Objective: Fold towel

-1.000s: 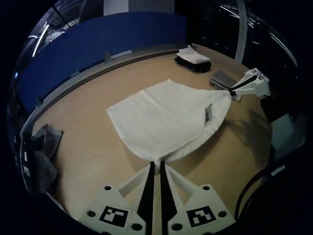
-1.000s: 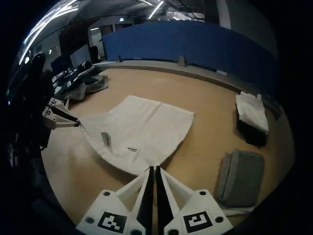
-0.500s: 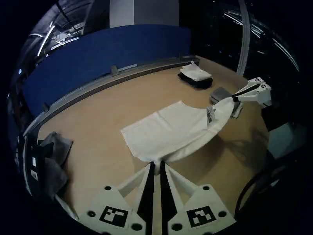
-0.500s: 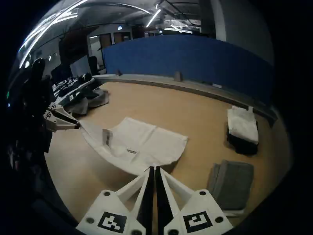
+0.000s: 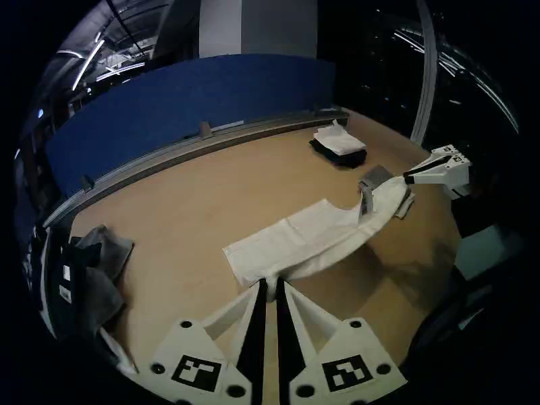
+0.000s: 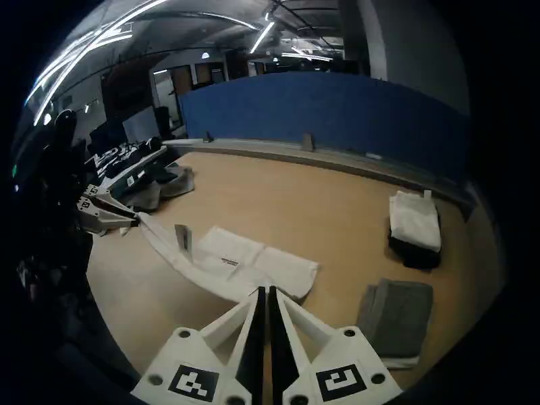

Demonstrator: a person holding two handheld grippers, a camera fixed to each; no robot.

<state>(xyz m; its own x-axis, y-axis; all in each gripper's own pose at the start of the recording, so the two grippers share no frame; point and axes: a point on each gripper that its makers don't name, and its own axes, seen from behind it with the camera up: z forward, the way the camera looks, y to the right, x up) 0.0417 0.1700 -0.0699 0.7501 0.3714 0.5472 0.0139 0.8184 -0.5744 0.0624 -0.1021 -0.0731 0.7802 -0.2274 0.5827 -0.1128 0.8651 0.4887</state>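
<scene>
A white towel (image 5: 307, 236) hangs stretched over the wooden table (image 5: 189, 196), its near edge lifted and its far part still resting on the wood. My left gripper (image 5: 268, 289) is shut on one near corner. The right gripper (image 5: 409, 179), seen at the right of the left gripper view, pinches the other corner, where a small label tag dangles. In the right gripper view the towel (image 6: 233, 266) runs from my right gripper (image 6: 264, 295), shut on its corner, across to the left gripper (image 6: 133, 217) at the far left.
A folded white cloth on a dark stack (image 6: 413, 229) and a folded grey towel (image 6: 395, 317) lie to the right. Crumpled grey cloths (image 5: 94, 270) sit at the table's left end. A blue partition (image 5: 189, 101) runs along the far edge.
Both grippers have risen with the towel's near edge. The towel has come off the table and looks narrower, with less of it lying flat.
</scene>
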